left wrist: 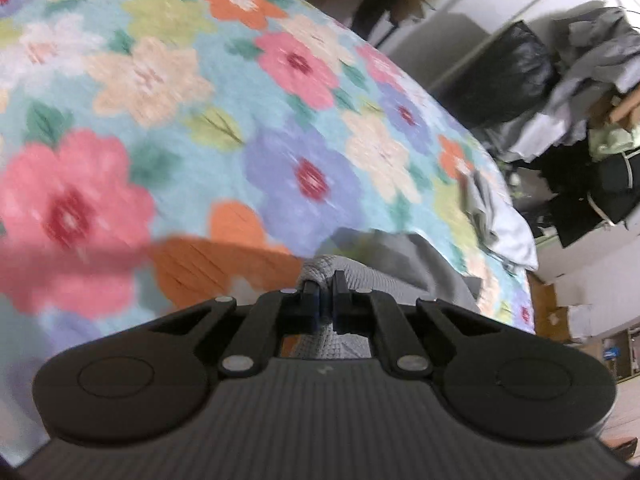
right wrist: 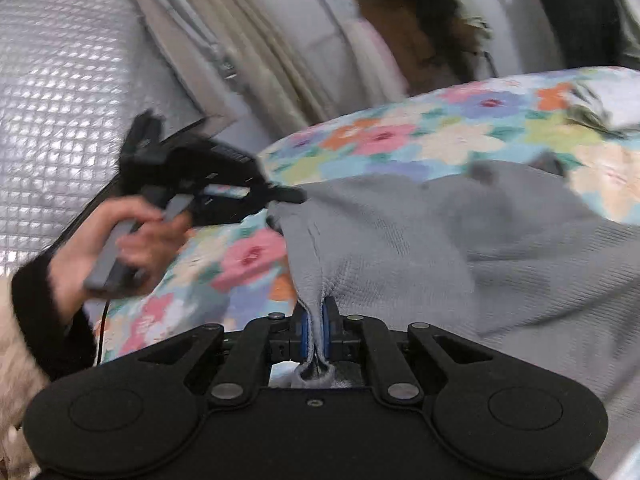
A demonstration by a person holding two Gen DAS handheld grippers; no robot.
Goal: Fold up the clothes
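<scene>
Grey garment, floral bedspread, clothes heap beyond

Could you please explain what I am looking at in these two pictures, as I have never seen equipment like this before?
There is no robot here: a person holds a hand tool with two fingers in each hand, and each tool carries a wide-angle camera looking along its fingers. One picture comes from the left gripper, the other from the right gripper. In the right view you also see the person's left hand squeezing the other tool. On the floral bedspread lies a grey garment, apparently knitted. Both grippers are shut on its edge, so the cloth is pinched at two places, as for folding. Clothes are piled beyond the bed.
</scene>
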